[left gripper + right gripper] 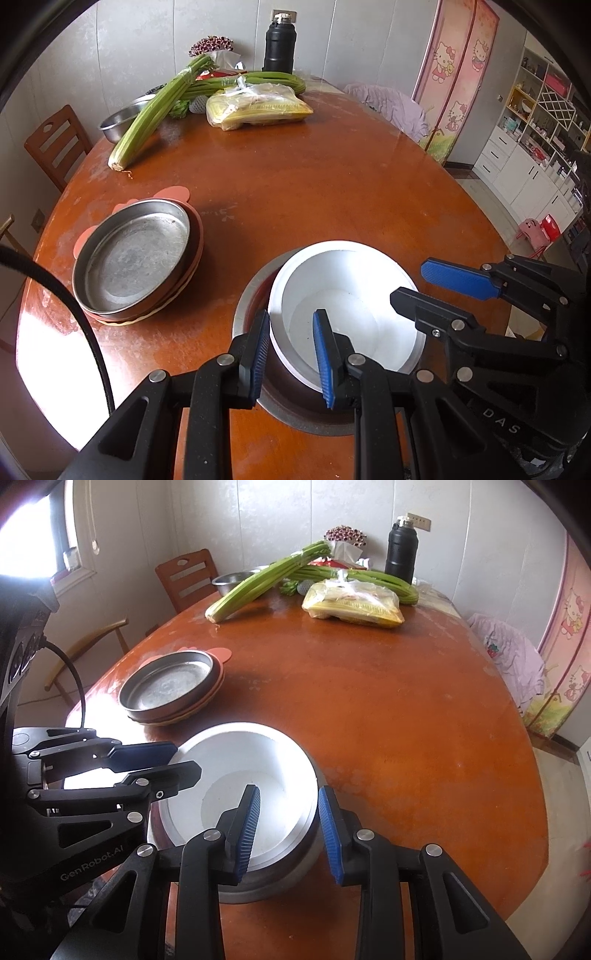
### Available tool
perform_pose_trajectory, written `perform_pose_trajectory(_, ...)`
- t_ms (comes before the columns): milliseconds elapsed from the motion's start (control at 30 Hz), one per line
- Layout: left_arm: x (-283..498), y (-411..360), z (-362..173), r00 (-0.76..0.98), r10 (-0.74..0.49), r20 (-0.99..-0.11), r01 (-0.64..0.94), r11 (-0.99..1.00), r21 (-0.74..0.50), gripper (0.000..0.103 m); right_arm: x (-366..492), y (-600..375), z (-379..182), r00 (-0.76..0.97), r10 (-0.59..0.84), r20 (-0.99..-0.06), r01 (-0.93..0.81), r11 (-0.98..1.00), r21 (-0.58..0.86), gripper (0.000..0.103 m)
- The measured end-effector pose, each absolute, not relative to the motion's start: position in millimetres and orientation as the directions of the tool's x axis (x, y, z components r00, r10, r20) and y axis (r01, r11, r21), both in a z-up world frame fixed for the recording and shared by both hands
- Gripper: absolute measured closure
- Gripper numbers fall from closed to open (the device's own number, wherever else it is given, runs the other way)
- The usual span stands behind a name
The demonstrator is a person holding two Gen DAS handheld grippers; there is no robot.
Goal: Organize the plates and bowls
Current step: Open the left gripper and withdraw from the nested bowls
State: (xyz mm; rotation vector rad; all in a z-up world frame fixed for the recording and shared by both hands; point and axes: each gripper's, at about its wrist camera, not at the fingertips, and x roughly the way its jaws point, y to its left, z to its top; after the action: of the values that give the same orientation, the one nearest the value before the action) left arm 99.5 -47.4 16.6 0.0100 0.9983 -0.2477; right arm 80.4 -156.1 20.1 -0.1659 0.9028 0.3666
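Straddling white bowl [343, 306] rim, both tools [291, 354] [290, 830] parted, unclamped; bowl upright, nested in steel bowl [251, 302].

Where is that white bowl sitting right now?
The white bowl sits nested in a steel bowl at the near edge of the table, between the two grippers, right of the stacked metal plate.

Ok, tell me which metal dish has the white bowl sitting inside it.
The steel bowl under both grippers, nearest the camera, holds the white bowl. The flat metal pan to its left sits on stacked plates, and the far steel basin lies under celery.
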Motion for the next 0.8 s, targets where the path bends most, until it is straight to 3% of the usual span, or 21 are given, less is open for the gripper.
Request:
perform_pose_trajectory(100,96.5,-46.4,22.5,0.534,-0.205,-0.820,0.212,0.972,-0.104,0.070,78.7,-157.5,25.0,0.575,0.244,-0.781,-0.375,0.927,0.014,0.069)
perform_pose_trajectory(167,94.5,-46.7,27.3,0.549,-0.200,-0.812,0.215,0.972,-0.094,0.057,77.6,-158.1,27.6,0.581,0.246,-0.776,-0.373,0.928,0.015,0.069)
perform_pose_trajectory(500,90.2,-41.9,41.4,0.588,-0.190,-0.786,0.204,0.975,-0.082,0.055,71.5,-157.3,44.7,0.623,0.255,-0.740,-0.371,0.929,0.007,0.068)
perform_pose_trajectory(633,87.1,-37.0,47.2,0.607,-0.169,-0.777,0.188,0.980,-0.066,0.048,70.4,-155.0,52.2,0.647,0.257,-0.718,-0.372,0.928,-0.003,0.067)
perform_pose_trajectory(800,85.9,-29.3,50.4,0.618,-0.148,-0.772,0.165,0.985,-0.057,0.045,72.9,-151.9,60.3,0.665,0.276,-0.694,-0.384,0.923,-0.001,0.059)
